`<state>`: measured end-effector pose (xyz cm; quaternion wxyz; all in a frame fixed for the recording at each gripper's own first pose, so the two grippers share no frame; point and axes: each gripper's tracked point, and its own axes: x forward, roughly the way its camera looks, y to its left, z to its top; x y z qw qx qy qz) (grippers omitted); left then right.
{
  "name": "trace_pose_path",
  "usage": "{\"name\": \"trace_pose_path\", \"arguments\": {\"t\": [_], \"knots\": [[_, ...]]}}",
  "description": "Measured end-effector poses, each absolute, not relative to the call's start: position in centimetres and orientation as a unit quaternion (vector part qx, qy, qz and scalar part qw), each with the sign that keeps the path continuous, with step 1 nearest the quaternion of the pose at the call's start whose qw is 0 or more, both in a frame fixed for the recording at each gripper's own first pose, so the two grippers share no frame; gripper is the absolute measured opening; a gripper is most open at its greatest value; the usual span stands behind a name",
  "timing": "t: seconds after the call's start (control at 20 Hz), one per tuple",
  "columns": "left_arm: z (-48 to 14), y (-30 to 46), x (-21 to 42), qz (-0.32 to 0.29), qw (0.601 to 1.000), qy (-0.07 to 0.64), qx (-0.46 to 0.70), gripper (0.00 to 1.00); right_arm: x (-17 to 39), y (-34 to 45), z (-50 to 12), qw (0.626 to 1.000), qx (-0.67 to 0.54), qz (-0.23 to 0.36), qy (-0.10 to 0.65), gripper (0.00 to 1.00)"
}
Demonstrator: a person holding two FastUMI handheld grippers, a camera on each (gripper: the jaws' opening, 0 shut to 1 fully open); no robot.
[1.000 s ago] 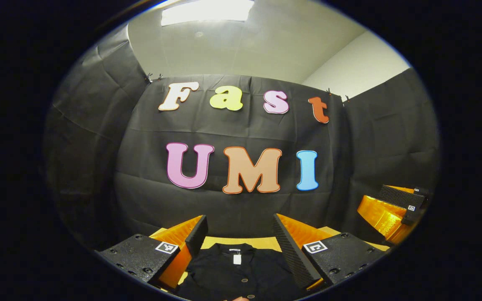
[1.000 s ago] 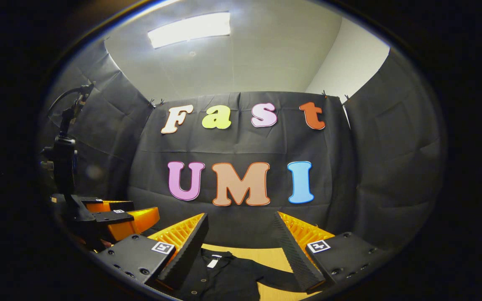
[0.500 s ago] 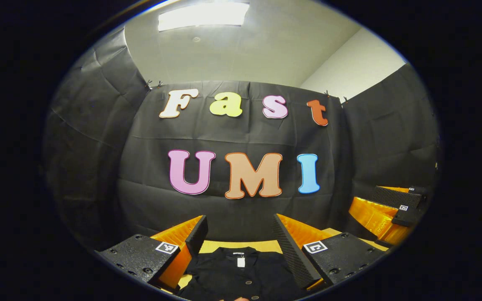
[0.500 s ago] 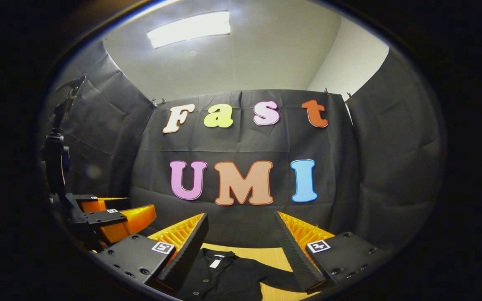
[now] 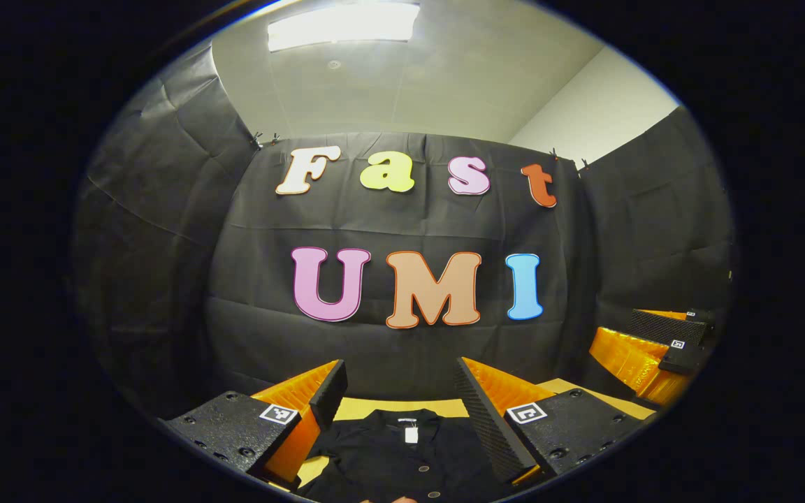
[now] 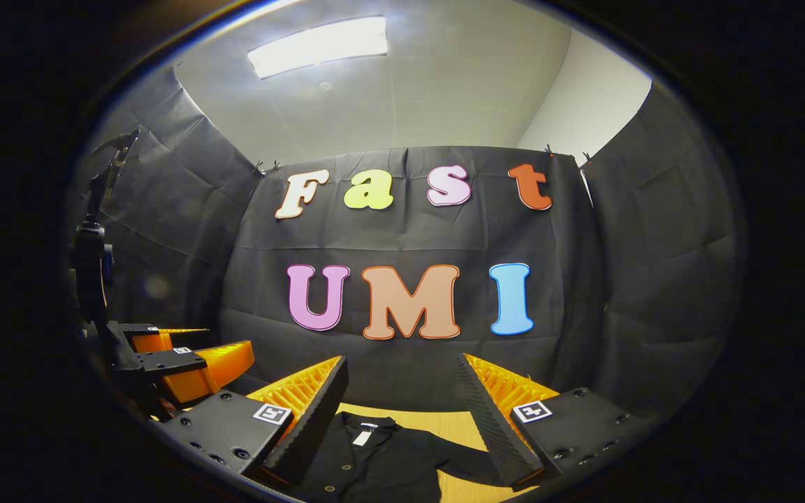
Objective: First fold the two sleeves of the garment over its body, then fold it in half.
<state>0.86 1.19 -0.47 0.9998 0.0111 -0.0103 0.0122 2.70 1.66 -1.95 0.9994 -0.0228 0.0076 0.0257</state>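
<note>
At the bottom centre of both views, the black shirt lies flat on the table, sleeves unfolded. Your left gripper and right gripper stay spread apart, empty. Views barely shifted over the second; folding hasn't begun.

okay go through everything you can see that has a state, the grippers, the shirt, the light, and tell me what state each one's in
left gripper: open, fingers spread, holding nothing.
right gripper: open, fingers spread, holding nothing.
black shirt: lying flat on the table, collar toward the wall, unfolded as far as can be seen.
right sleeve: spread out to the side, not folded over the body.
ceiling light: on.
</note>
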Motion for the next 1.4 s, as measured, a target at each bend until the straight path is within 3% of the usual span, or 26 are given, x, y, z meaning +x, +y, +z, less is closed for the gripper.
{"name": "trace_pose_path", "arguments": {"t": [1.4], "knots": [[-0.9,1.2,1.5,0.013,1.0,-0.004,0.026,0.92,3.0,-0.8,-2.9,1.0,-0.014,0.015,0.017,0.99]]}}
